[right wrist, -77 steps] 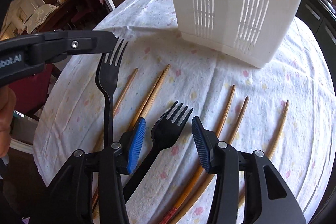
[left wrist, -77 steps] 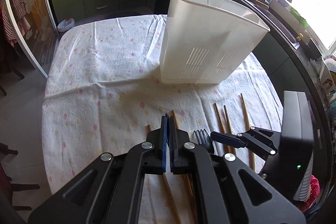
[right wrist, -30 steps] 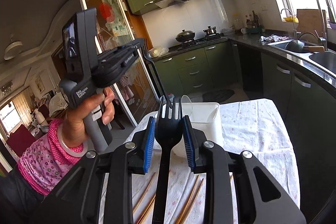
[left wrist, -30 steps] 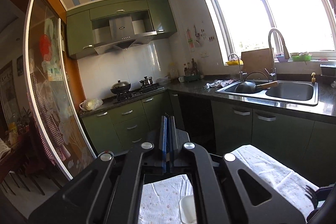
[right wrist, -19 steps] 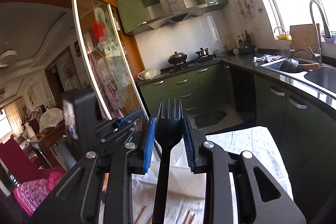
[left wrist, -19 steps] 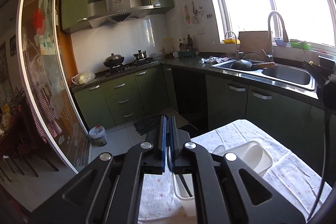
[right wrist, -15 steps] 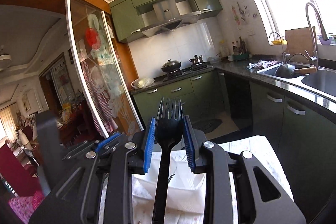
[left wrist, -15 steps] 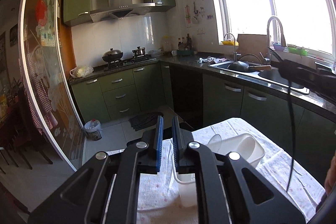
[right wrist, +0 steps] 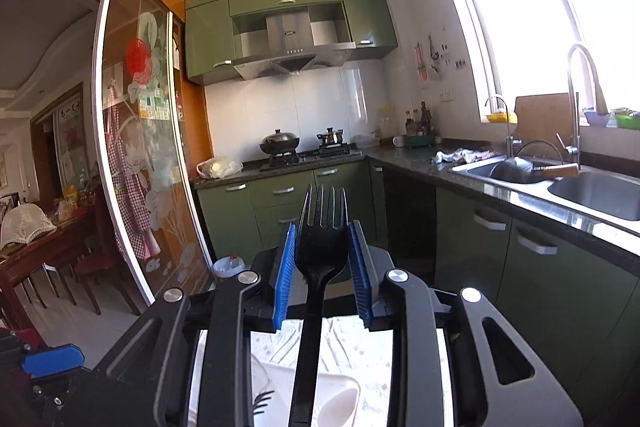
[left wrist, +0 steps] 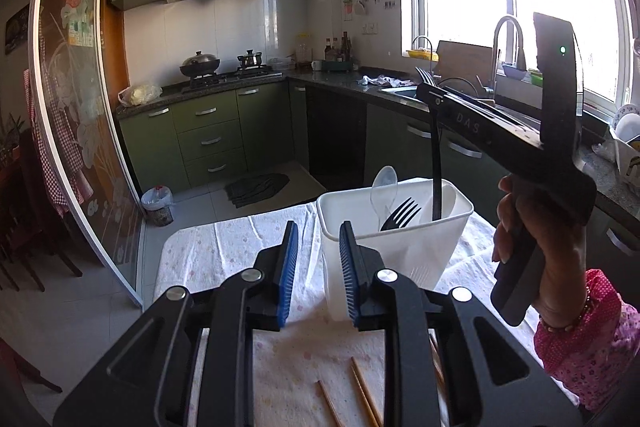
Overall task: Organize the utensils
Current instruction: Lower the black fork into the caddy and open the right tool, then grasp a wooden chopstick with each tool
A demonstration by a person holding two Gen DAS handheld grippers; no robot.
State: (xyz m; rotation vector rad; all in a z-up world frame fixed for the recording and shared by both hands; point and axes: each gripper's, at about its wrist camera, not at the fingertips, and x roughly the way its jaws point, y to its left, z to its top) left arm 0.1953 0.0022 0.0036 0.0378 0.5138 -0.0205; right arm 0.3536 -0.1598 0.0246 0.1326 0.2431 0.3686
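The left gripper (left wrist: 319, 267) is held with its blue pads (left wrist: 289, 267) apart and nothing between them; it is aimed at the white holder (left wrist: 400, 251), which stands on the flowered cloth (left wrist: 224, 251) a little beyond and to the right. A black fork (right wrist: 322, 243) is clamped by the right gripper (right wrist: 322, 259), with the prongs pointing up and the handle hanging straight down; in the left view the thin handle is seen going down into the far right part of the holder. Another fork (left wrist: 402, 213) is already resting inside, prongs up, and a clear spoon (left wrist: 384, 187) is leaning beside it at the far side. Some wooden chopsticks (left wrist: 362, 395) are lying on the cloth near the camera, not yet put away.

The fork looks like plastic, so it is judged to be light and stiff, and a bit smooth; it is best held by the wide part just under the prongs, where it is held now, so it hangs straight. Once the pads are opened, it should be dropped only a short way. The holder looks light too, so it could be tipped if it is bumped. The chopsticks are thin and round and may be rolled by a touch; they are best pinched near the middle.
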